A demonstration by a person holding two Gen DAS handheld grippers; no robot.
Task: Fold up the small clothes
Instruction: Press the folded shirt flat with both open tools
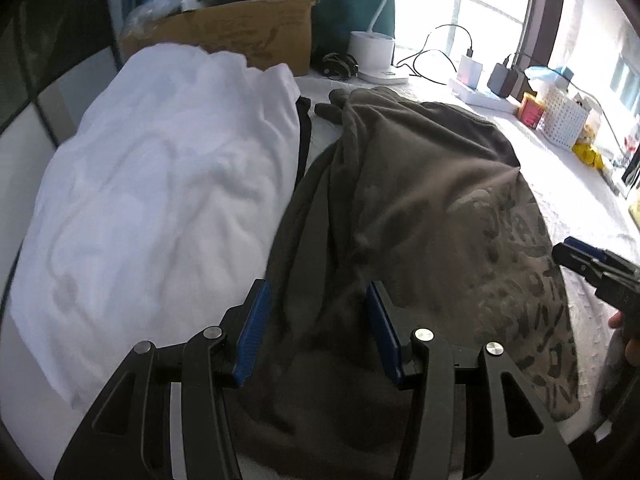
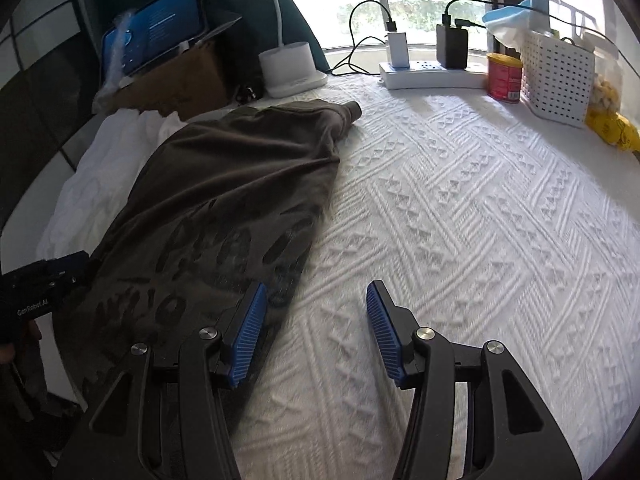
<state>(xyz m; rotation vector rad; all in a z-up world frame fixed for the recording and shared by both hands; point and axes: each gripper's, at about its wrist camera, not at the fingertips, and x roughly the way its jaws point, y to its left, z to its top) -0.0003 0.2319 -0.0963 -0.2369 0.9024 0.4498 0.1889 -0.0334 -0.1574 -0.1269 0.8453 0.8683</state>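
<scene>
Blue-padded left tongs (image 1: 316, 332) hover half open and empty over the brown shirt's (image 1: 420, 208) near hem, right tongs (image 2: 316, 332) likewise empty at its three-o'clock edge, so gripping the hem seems next.

The brown garment (image 1: 420, 216), printed with dark lettering along one side, lies spread on the white textured bedcover (image 1: 576, 200). Touching its left edge is a rumpled white garment (image 1: 160, 200). The left gripper (image 1: 316, 328) hangs over the brown garment's near end, jaws apart with nothing between them. The right gripper (image 1: 592, 268) shows at that garment's right edge. Beyond the garment stand a cardboard box (image 1: 224, 36) and a white lamp base (image 1: 372, 56).
</scene>
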